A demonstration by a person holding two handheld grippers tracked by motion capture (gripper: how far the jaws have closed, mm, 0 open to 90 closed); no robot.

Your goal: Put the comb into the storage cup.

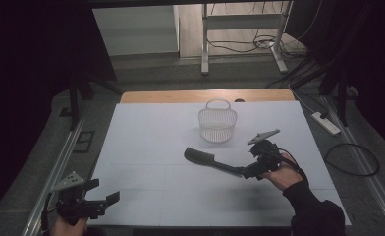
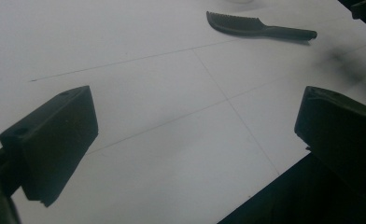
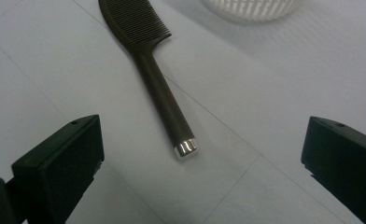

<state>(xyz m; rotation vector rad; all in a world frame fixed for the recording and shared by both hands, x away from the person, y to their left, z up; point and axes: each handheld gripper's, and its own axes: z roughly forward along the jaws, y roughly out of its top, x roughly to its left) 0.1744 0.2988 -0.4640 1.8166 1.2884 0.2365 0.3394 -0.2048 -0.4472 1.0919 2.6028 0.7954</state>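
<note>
At twelve o'clock on the white table [image 1: 146,147], toward the far edge in the high view, a white basket [image 1: 217,123] stands upright with its handle raised; through its slatted wall nothing can be made out inside it, though its floor is hard to judge. Just beside it, at about seven o'clock from it, a black comb [image 1: 200,157] lies flat on the table, teeth end toward nine o'clock and handle running toward four o'clock. The right gripper [image 1: 252,171] is at the handle's end, held in the person's right hand [image 1: 284,176]. In the right gripper view the jaws stand wide apart and hold nothing; the comb [image 3: 151,70] lies between them and ahead, its silver-capped tip nearest, pointing toward six o'clock, with the teeth at eleven o'clock and the basket's rim [image 3: 251,9] at one o'clock. The left gripper [image 1: 102,194] hangs over the near left corner of the table, jaws likewise spread and empty. In the left gripper view the comb [image 2: 256,25] lies well apart at one o'clock.
</note>
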